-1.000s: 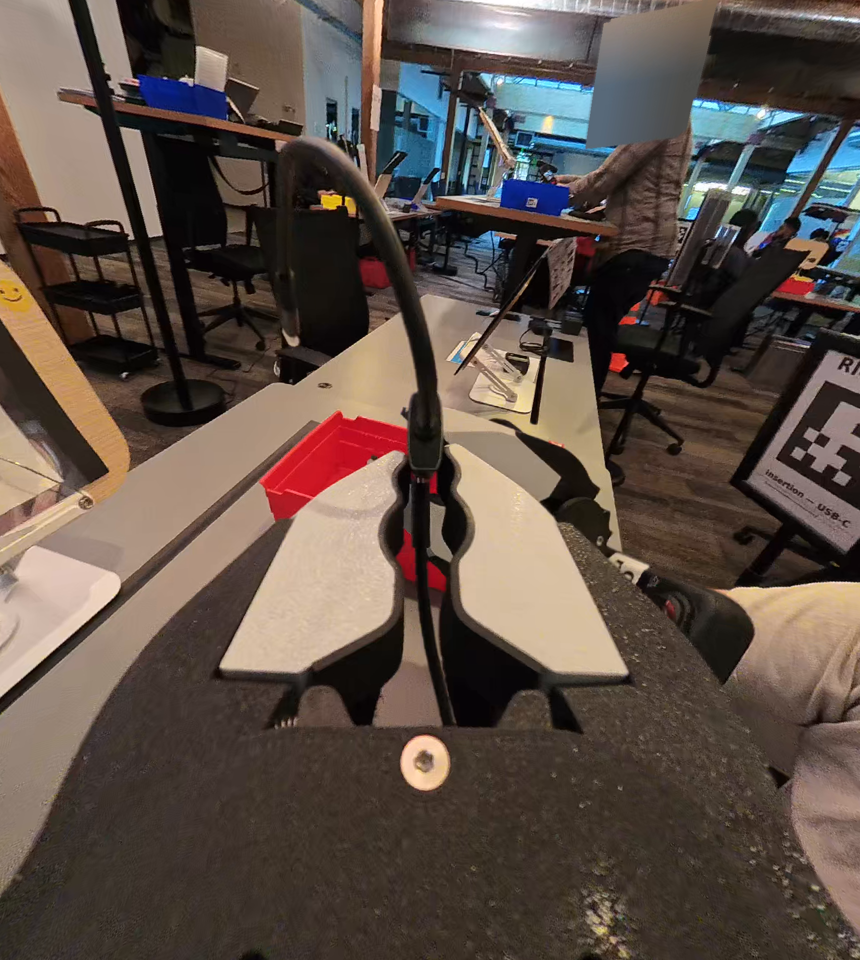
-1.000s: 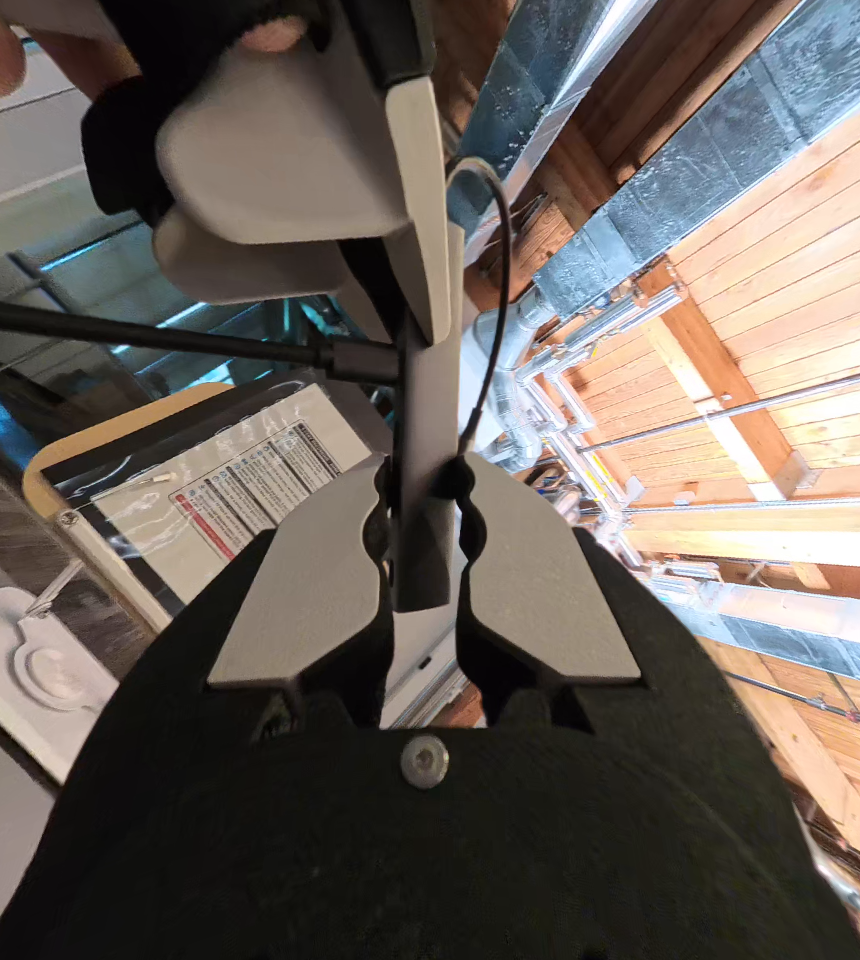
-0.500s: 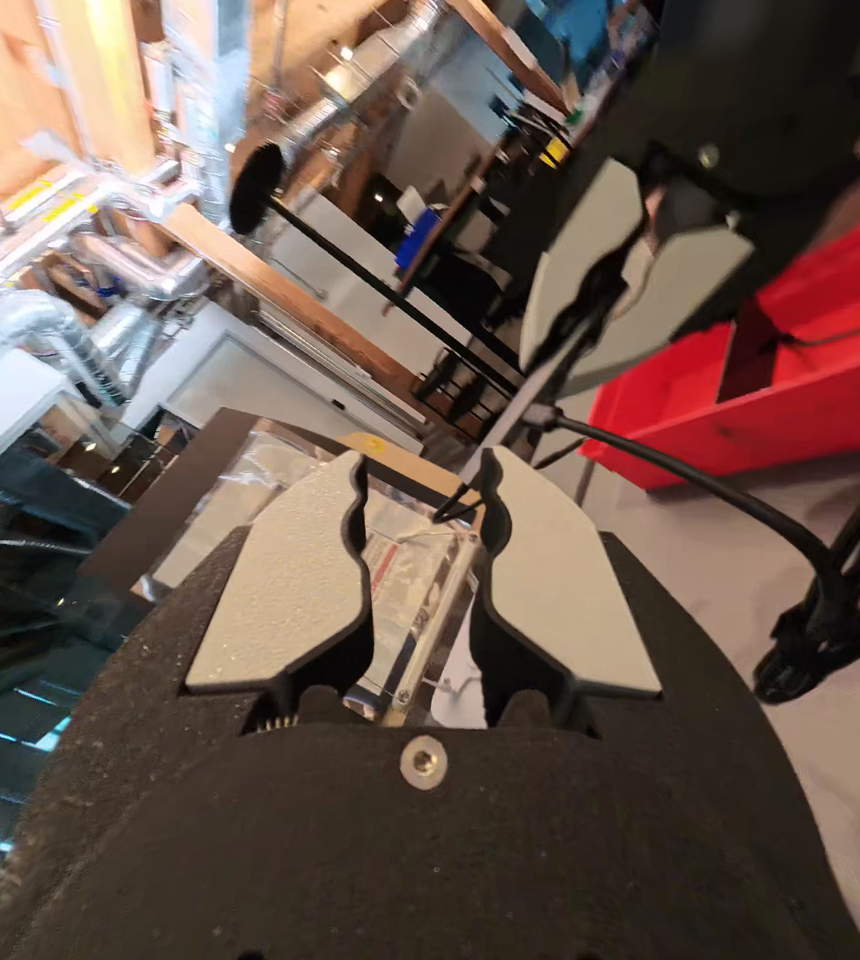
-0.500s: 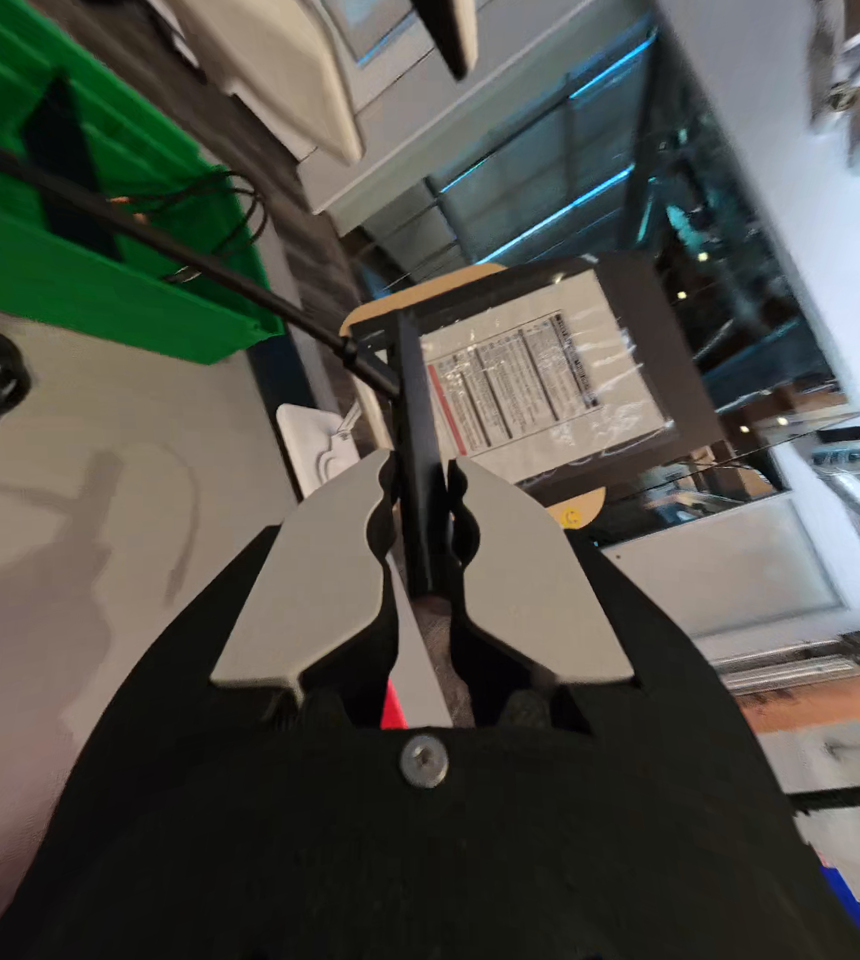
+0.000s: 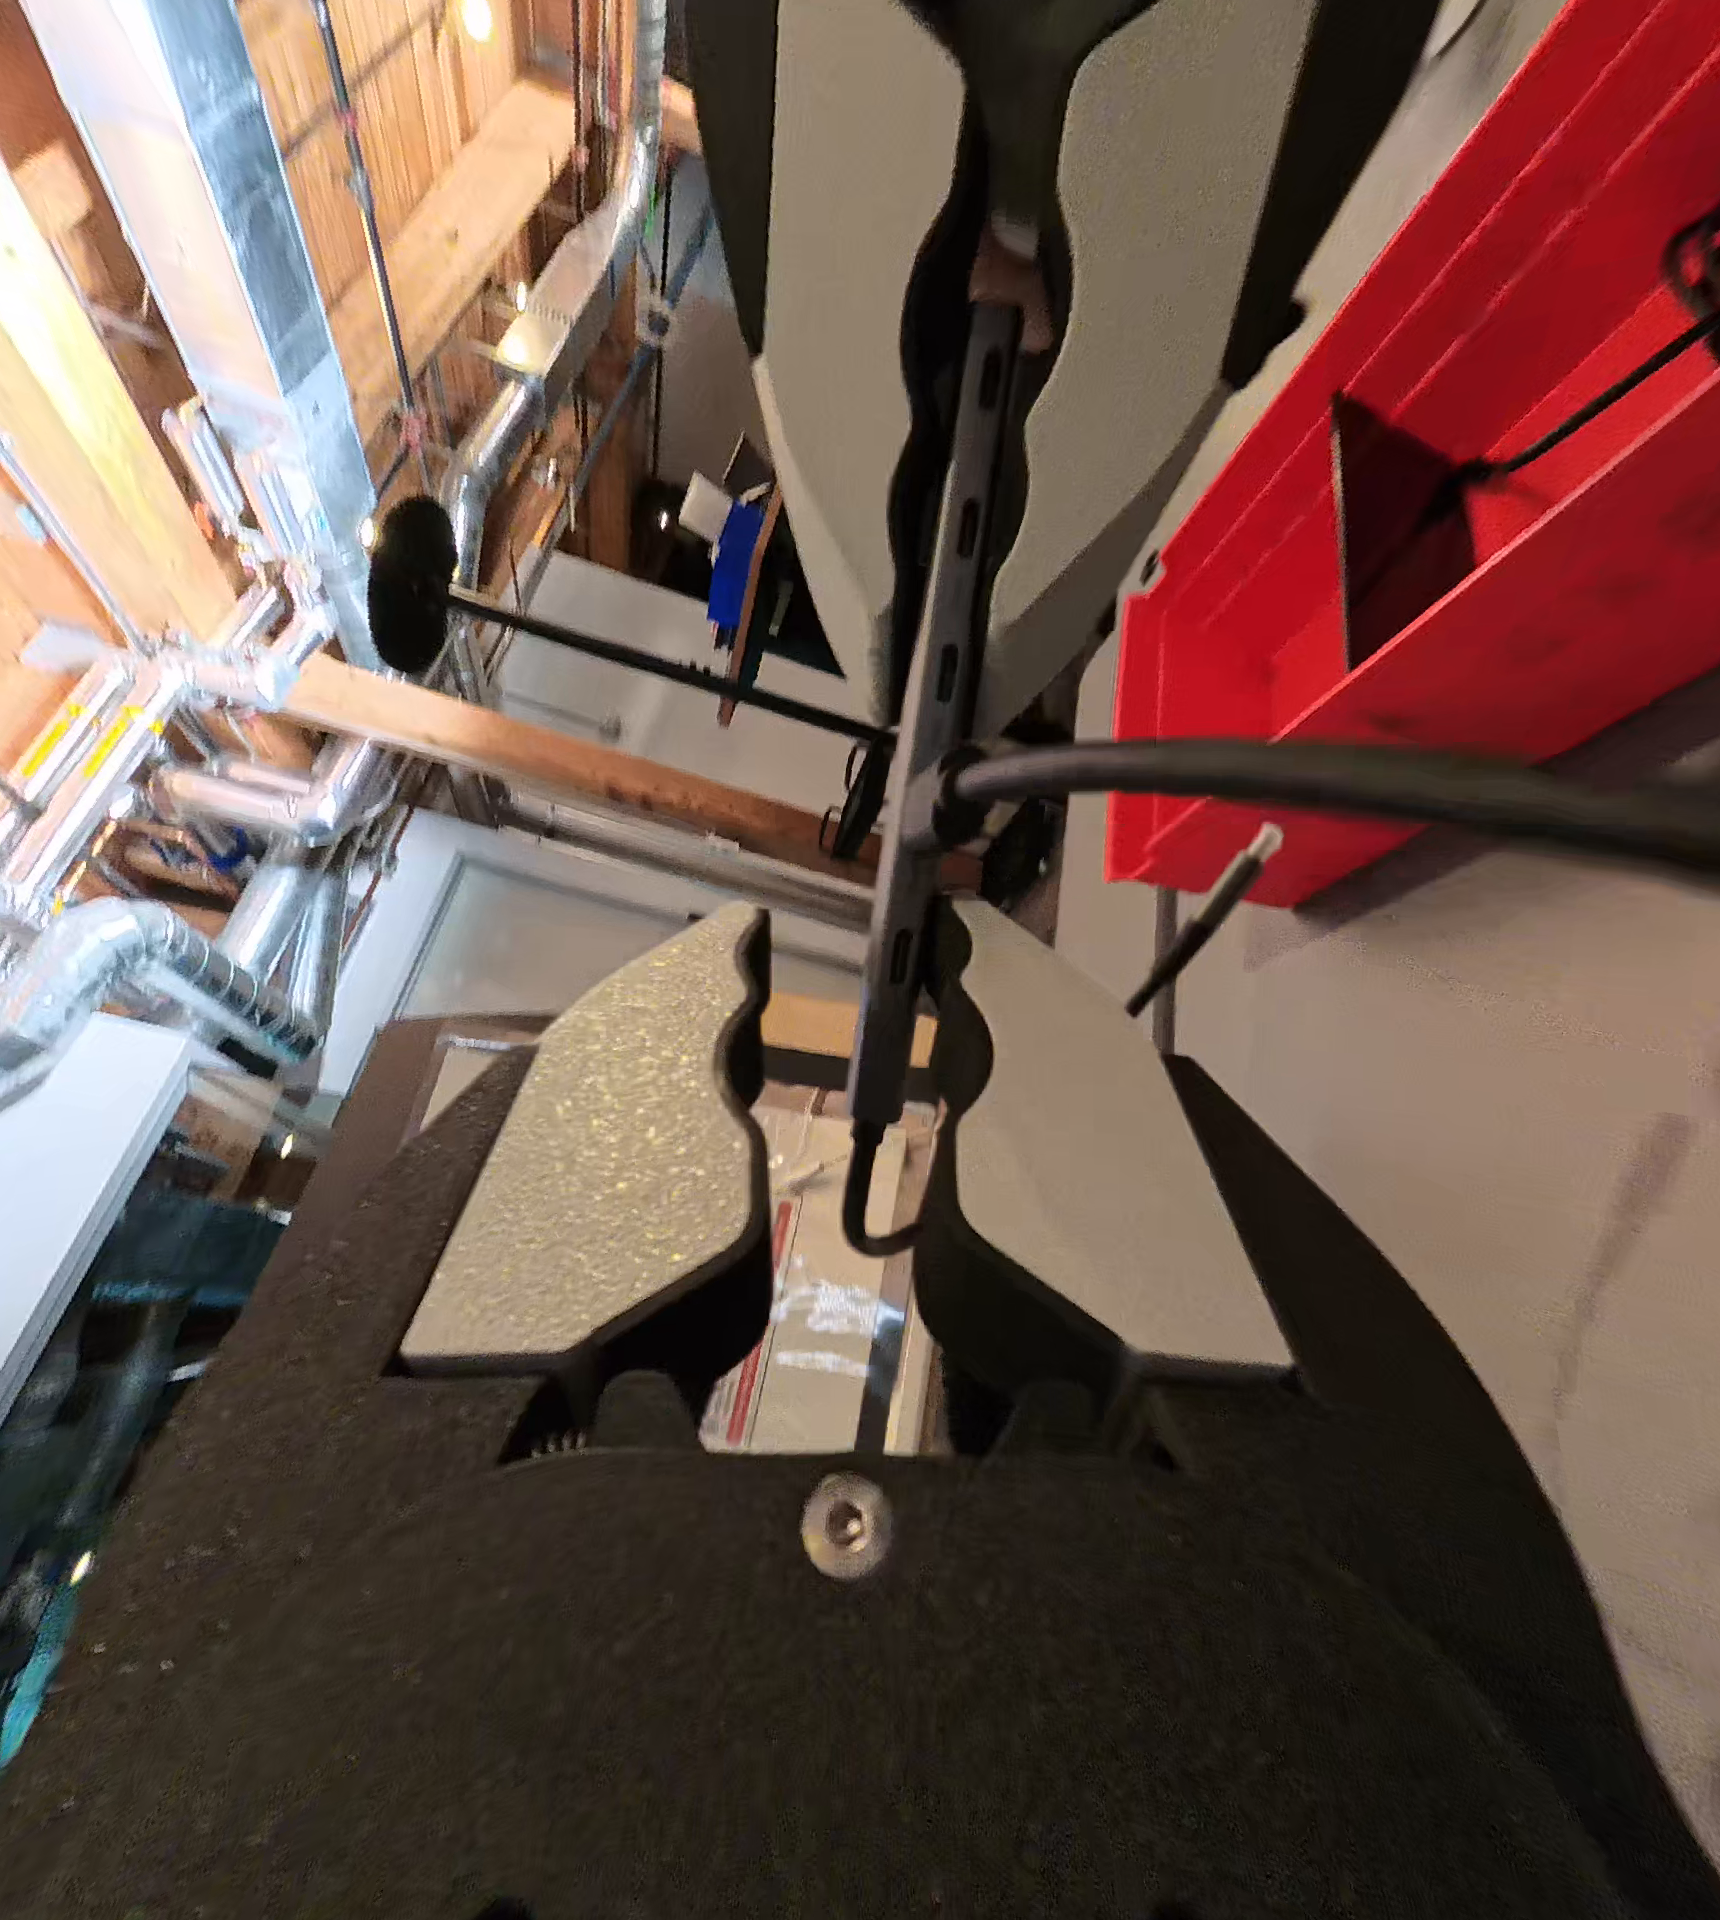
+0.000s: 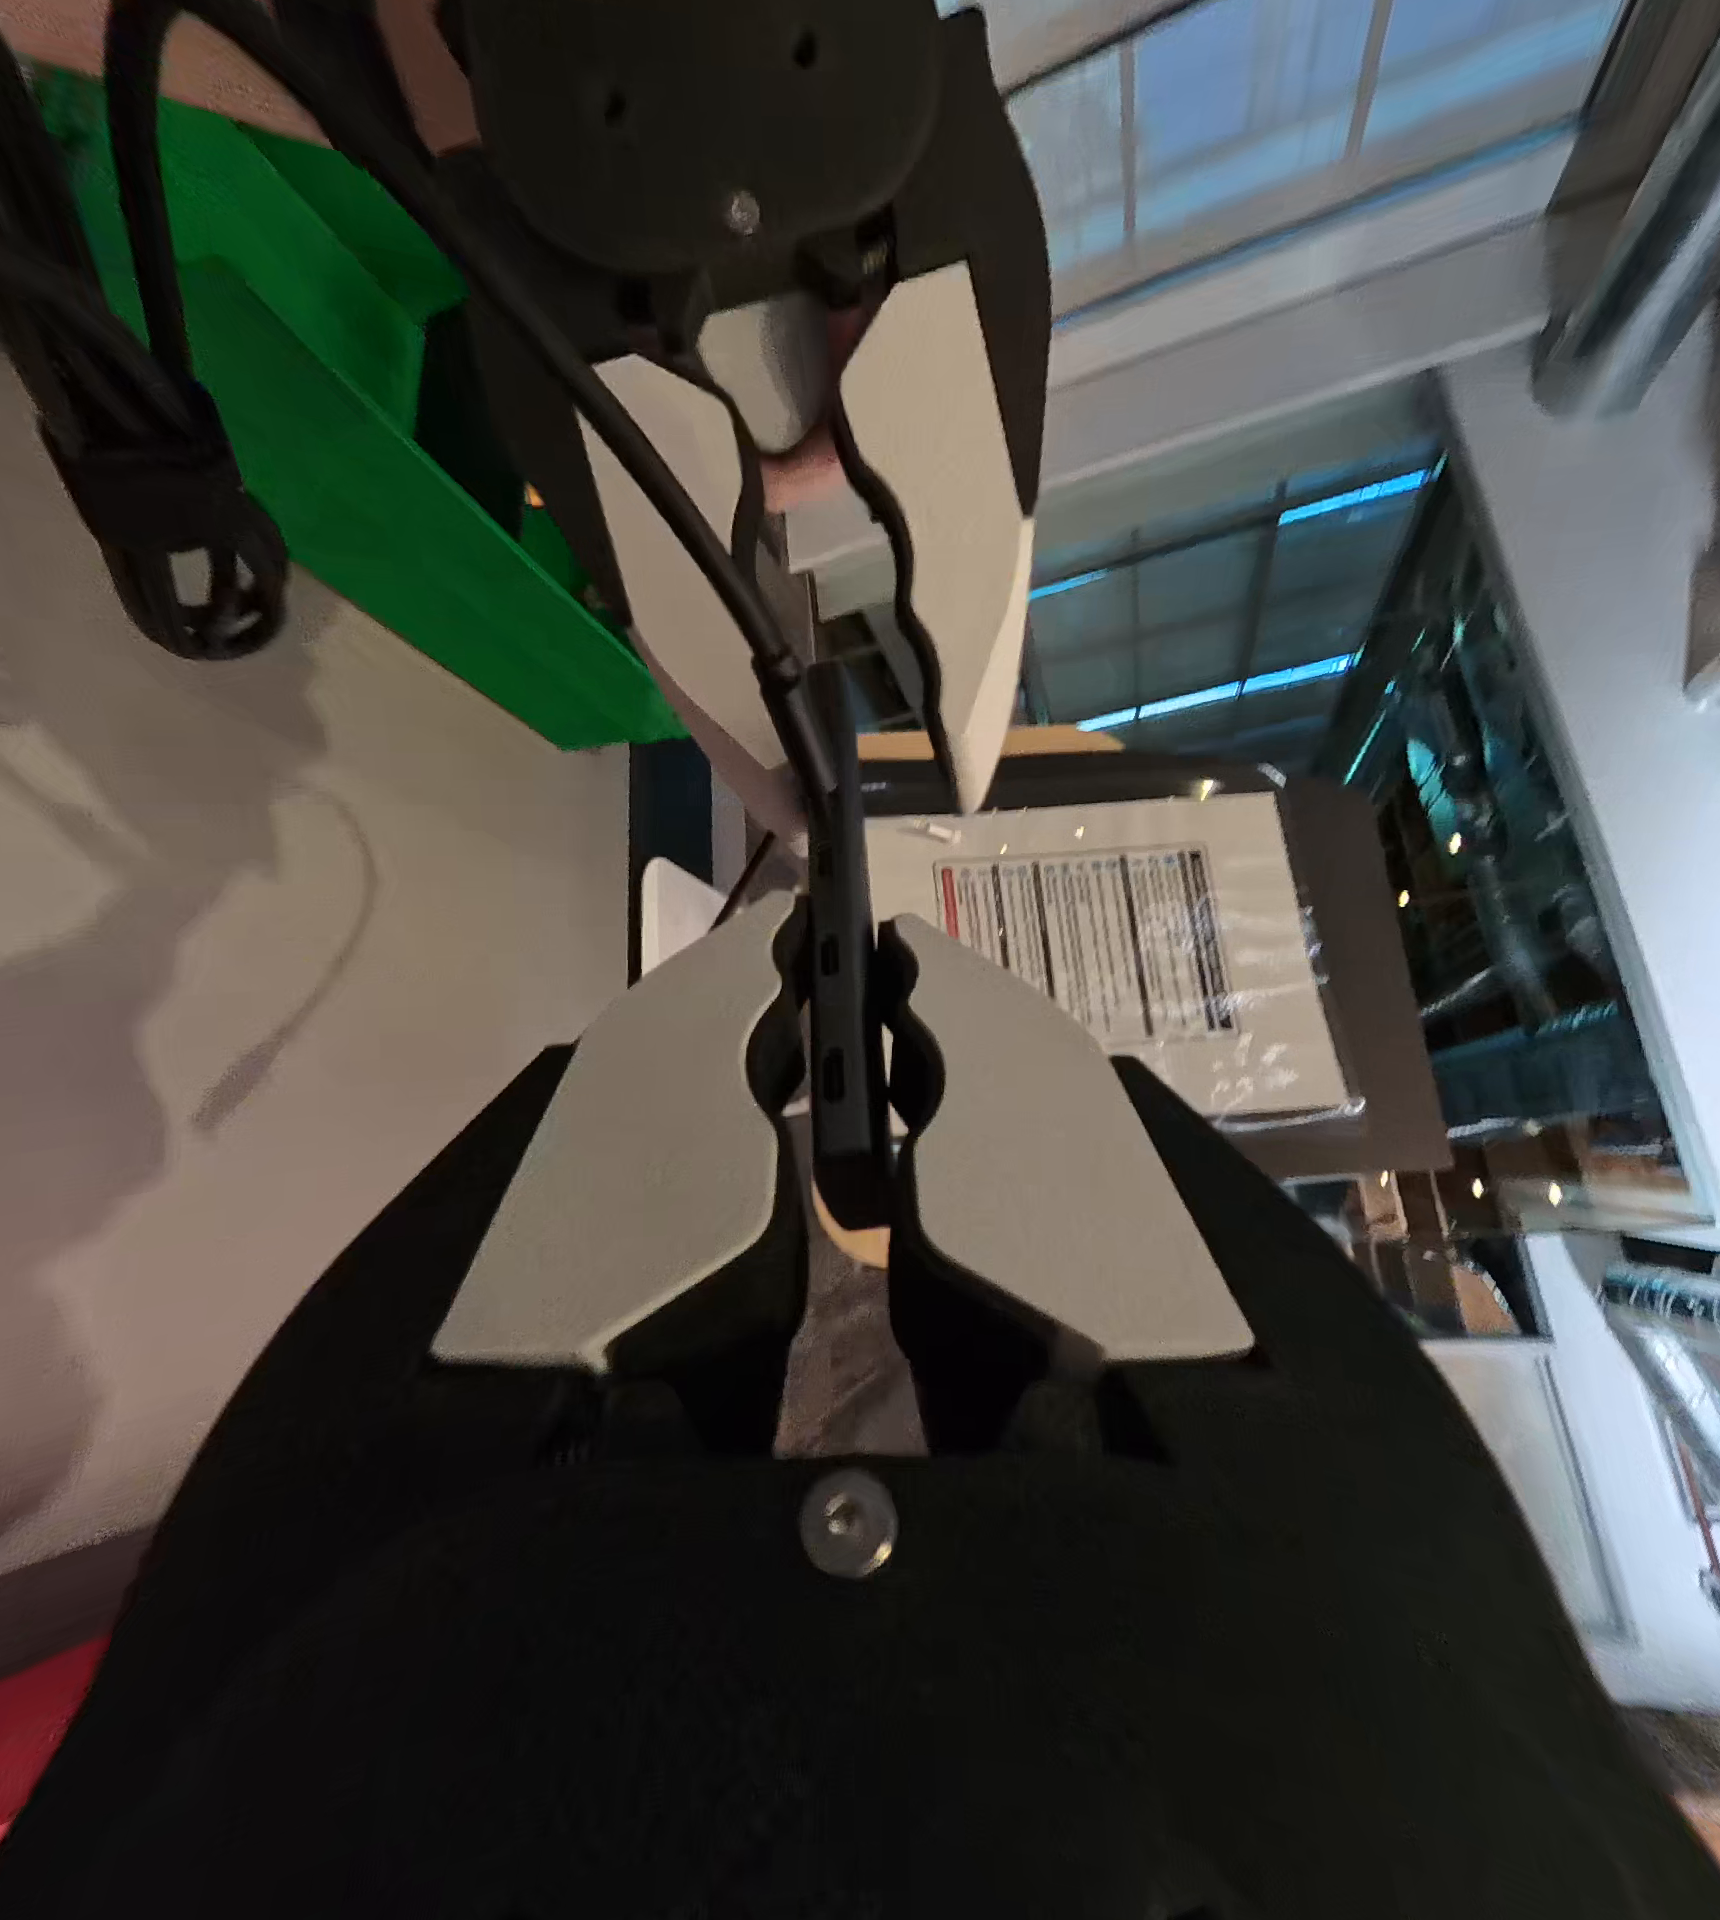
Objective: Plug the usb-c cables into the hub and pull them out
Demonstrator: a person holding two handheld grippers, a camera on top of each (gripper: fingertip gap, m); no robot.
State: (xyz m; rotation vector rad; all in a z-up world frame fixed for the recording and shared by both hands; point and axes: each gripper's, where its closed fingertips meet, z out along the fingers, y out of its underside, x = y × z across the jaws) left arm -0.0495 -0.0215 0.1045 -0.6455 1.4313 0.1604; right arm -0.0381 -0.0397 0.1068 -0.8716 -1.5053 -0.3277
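My right gripper (image 6: 843, 914) is shut on a thin dark hub (image 6: 840, 1039) and holds it in the air, edge-on, with its row of ports showing. A thick black usb-c cable (image 6: 690, 540) is plugged into the hub near its far end. In the left wrist view the hub (image 5: 949, 582) runs down from the right gripper (image 5: 939, 665) into my open left gripper (image 5: 851, 925). Its lower end lies between the fingers, against the right one. The plugged cable (image 5: 1355, 790) leaves to the right. A thin tail cable (image 5: 871, 1205) hangs from the hub's end.
A red bin (image 5: 1458, 623) with a divider and cables stands on the grey table (image 5: 1458, 1299). A loose cable plug (image 5: 1199, 925) lies beside it. A green bin (image 6: 368, 499), a tied cable bundle (image 6: 181, 561) and a framed laminated sheet (image 6: 1095, 956) show in the right wrist view. Only a small space, under 4 cm, lies between the two pairs of fingers.
My left gripper was shut on the black cable a second ago, then let go and opened. It has moved so the hub's end sits between its fingers. The right gripper kept hold and turned.
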